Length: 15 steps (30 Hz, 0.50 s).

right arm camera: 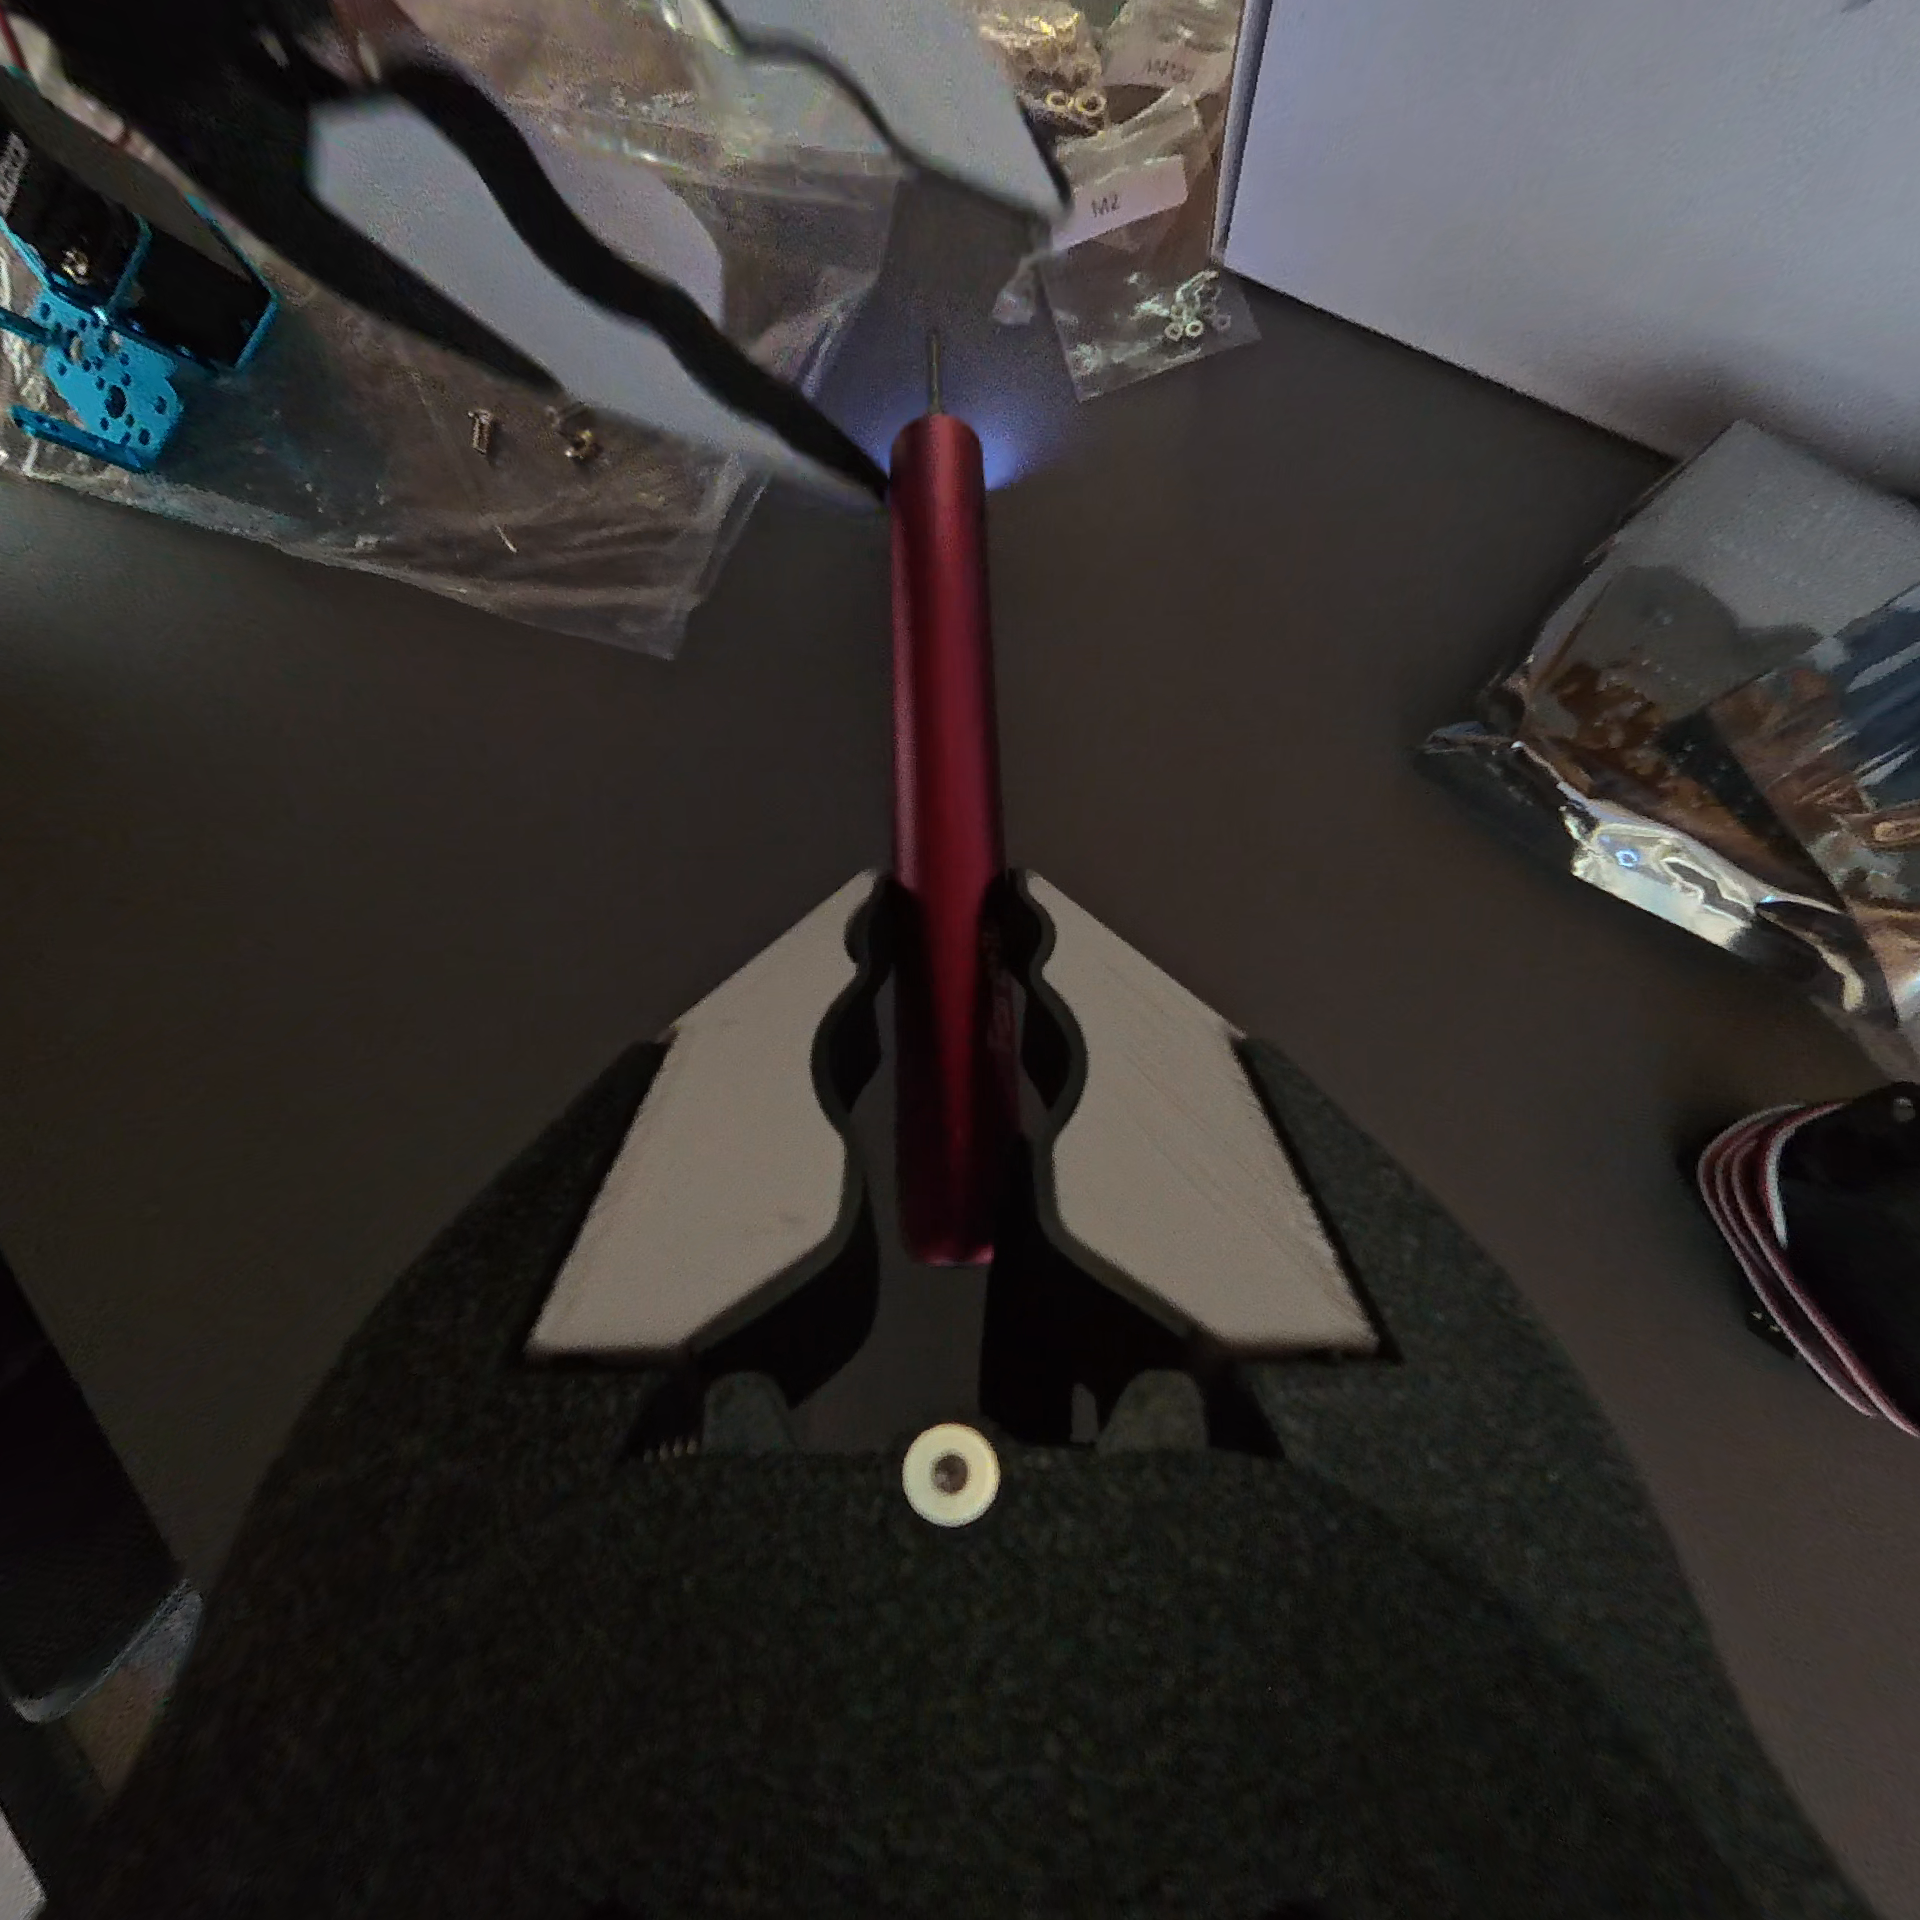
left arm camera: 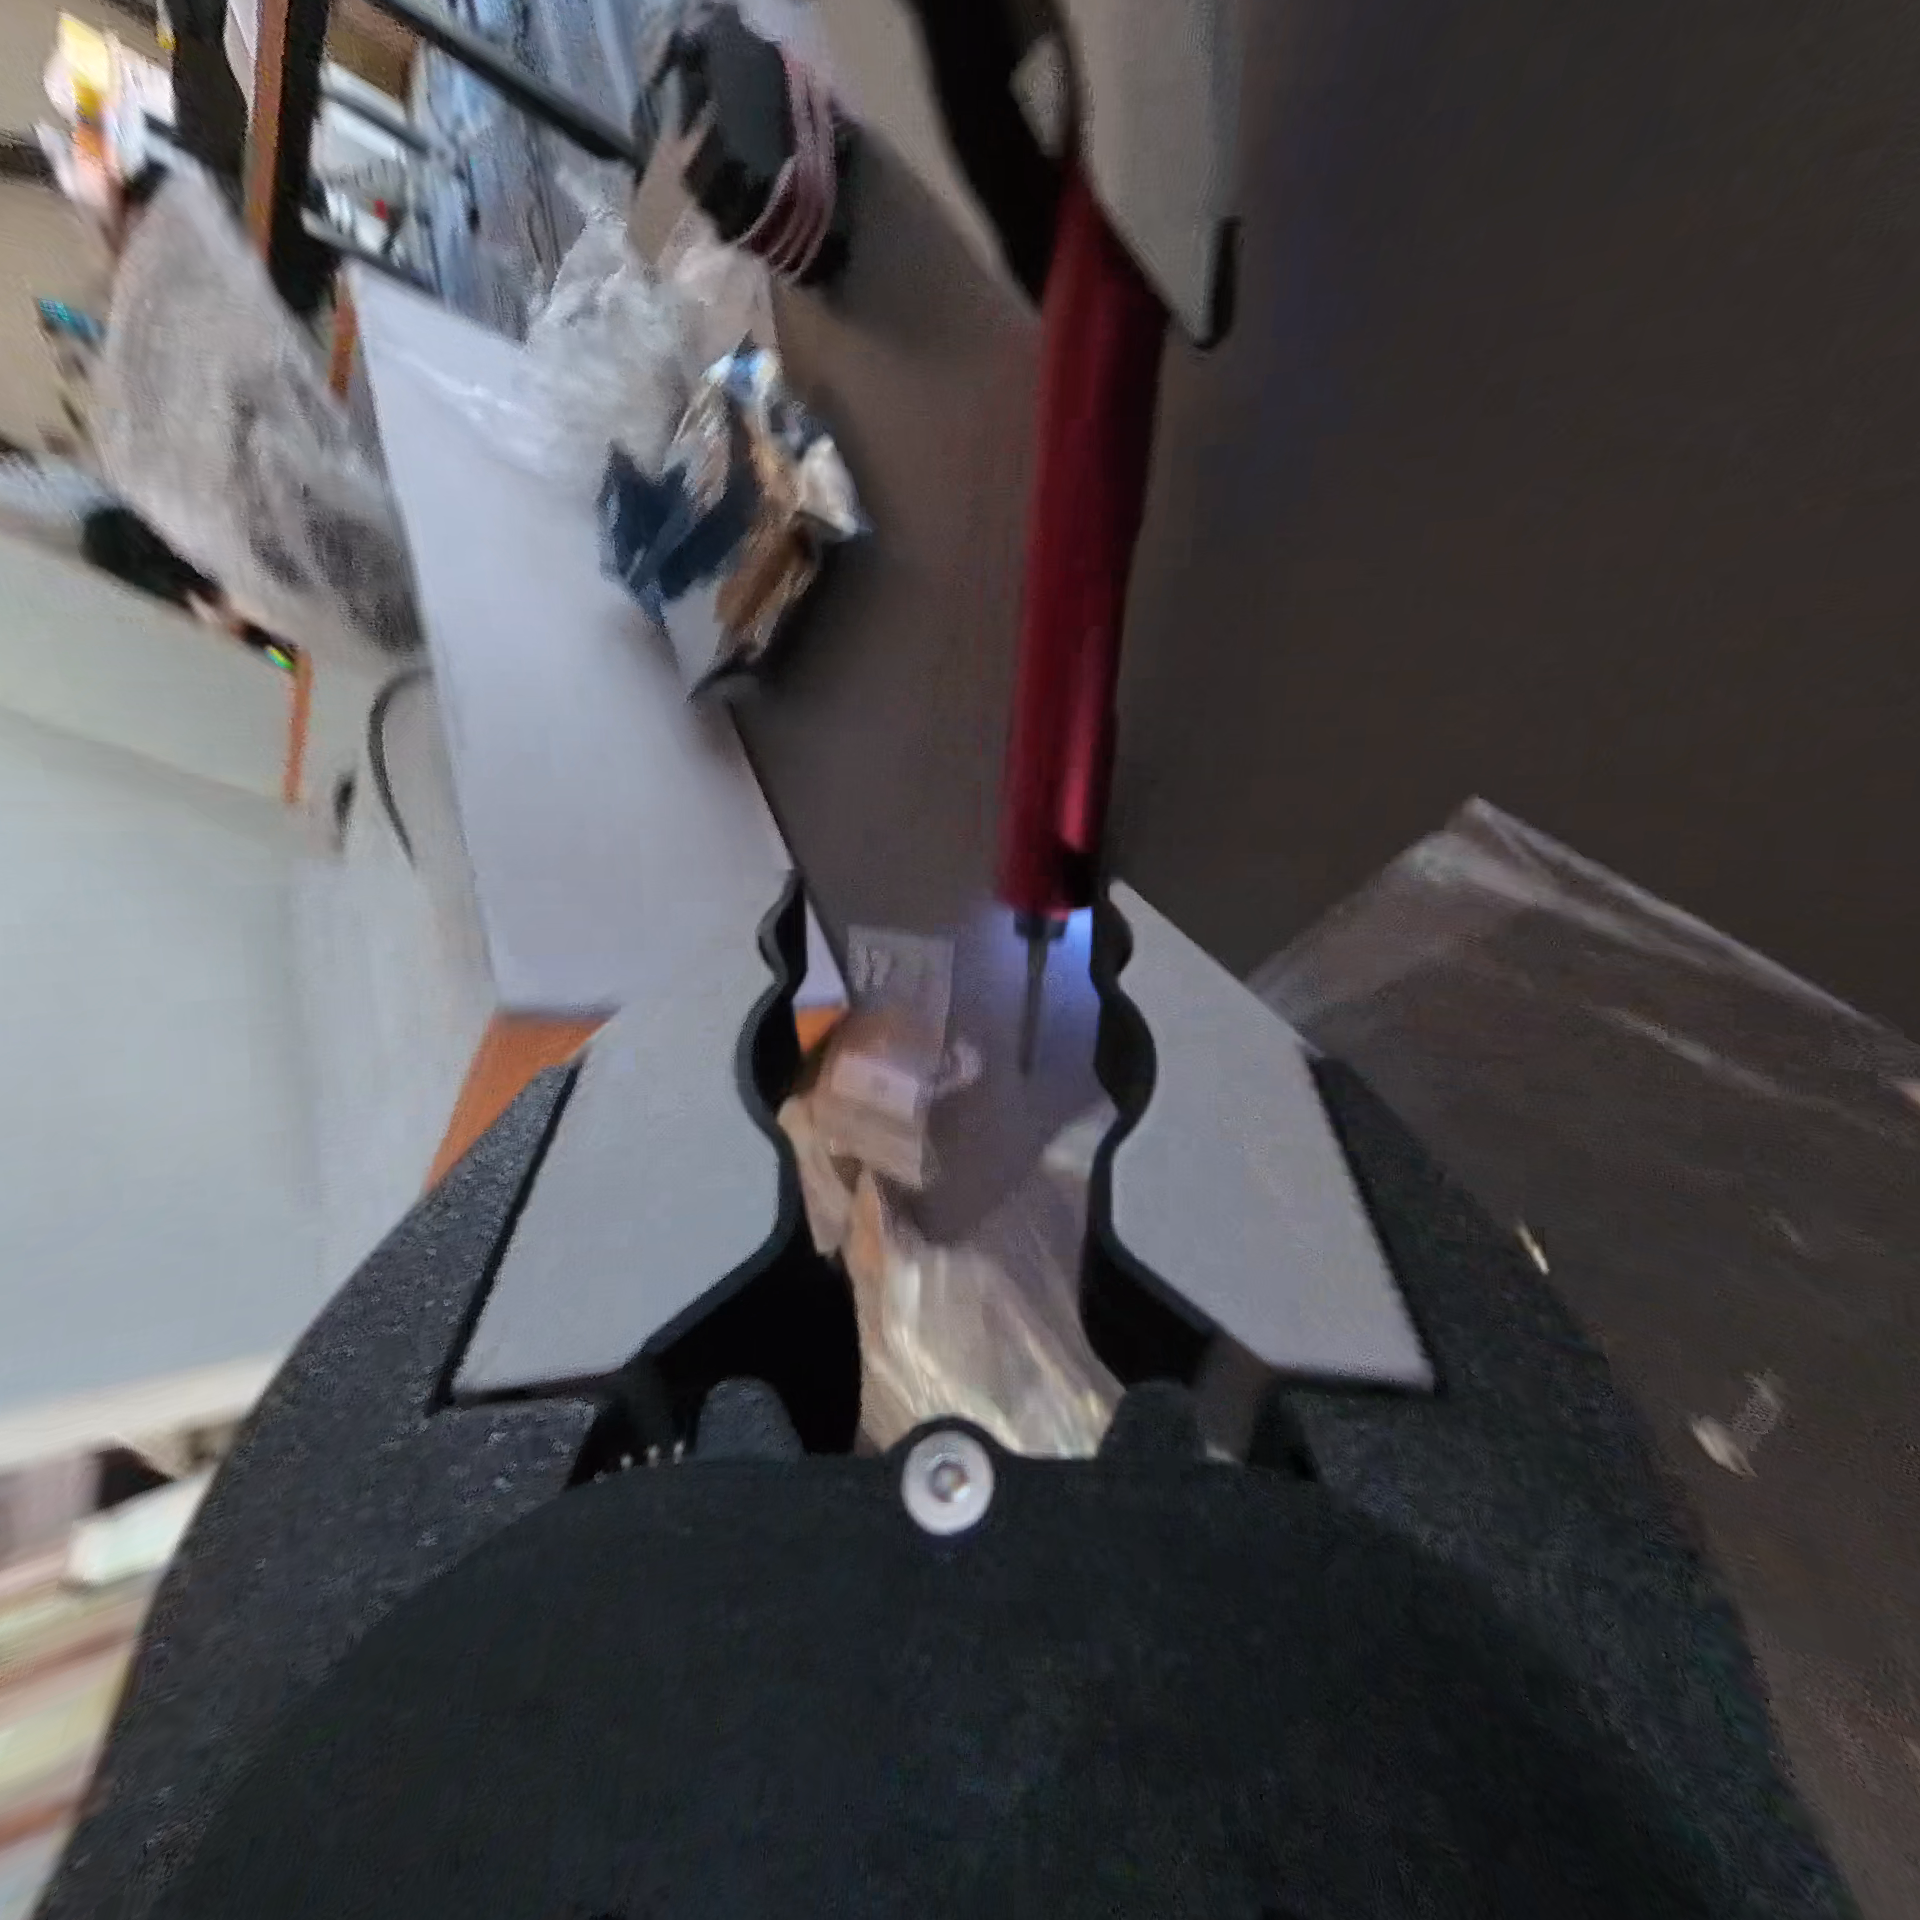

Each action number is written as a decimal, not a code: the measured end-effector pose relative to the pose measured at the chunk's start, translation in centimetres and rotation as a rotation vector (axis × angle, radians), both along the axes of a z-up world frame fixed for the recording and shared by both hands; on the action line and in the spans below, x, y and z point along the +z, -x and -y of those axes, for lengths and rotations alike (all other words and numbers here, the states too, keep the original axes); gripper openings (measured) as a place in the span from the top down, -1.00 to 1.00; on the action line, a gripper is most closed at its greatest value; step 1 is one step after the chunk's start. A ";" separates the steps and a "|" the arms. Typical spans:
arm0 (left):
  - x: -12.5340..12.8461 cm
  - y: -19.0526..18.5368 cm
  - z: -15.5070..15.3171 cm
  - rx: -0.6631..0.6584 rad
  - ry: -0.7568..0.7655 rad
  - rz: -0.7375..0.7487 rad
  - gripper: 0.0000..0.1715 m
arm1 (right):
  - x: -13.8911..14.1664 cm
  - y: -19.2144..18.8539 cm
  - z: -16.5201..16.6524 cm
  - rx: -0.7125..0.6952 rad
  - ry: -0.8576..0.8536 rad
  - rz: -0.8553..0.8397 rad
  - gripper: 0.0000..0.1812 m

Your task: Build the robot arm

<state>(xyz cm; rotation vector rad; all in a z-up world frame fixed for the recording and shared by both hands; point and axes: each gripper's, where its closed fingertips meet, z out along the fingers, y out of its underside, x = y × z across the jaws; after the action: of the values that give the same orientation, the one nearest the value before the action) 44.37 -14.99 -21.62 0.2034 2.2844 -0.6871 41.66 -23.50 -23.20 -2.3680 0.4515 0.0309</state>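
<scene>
Where the right gripper (right arm camera: 940,914) sits at 6 o'clock, its fingers are clamped on a red screwdriver (right arm camera: 940,727) pointing toward 12 o'clock, bit lit; the left gripper (left arm camera: 945,997) stands narrowly parted around a clear bag of small parts (left arm camera: 935,1278), grip unclear; loose screws (right arm camera: 530,431) lie at 10 o'clock beside a blue bracket (right arm camera: 94,353); a foil bag (right arm camera: 1704,790) lies at 3 o'clock on the dark mat (right arm camera: 416,831).

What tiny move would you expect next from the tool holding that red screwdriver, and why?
Probably a slight nudge forward. The right tool grips the red screwdriver, whose lit tip hangs just short of the clear bag in the left tool. Blur hides whether they touch.
</scene>
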 end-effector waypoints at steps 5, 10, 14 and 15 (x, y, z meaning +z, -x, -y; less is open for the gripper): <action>4.8 7.1 -6.4 0.179 0.347 -0.474 0.38 | -0.4 0.1 -0.1 -0.006 -0.003 -0.026 0.79; 4.5 16.4 -10.6 0.215 0.335 -0.675 0.24 | -1.2 -0.1 -0.1 -0.007 0.025 -0.036 0.78; 1.9 17.7 -11.2 0.266 0.177 -0.606 0.23 | -1.1 -0.3 -0.1 -0.028 0.037 -0.028 0.76; 1.3 17.5 -11.3 0.279 0.145 -0.592 0.24 | -0.8 -0.4 -0.1 -0.050 0.036 -0.015 0.69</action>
<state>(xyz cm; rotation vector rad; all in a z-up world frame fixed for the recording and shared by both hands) 26.84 -3.70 -20.33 -0.4377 2.7230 -0.8381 42.04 -23.38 -23.97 -2.3924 0.5224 0.0170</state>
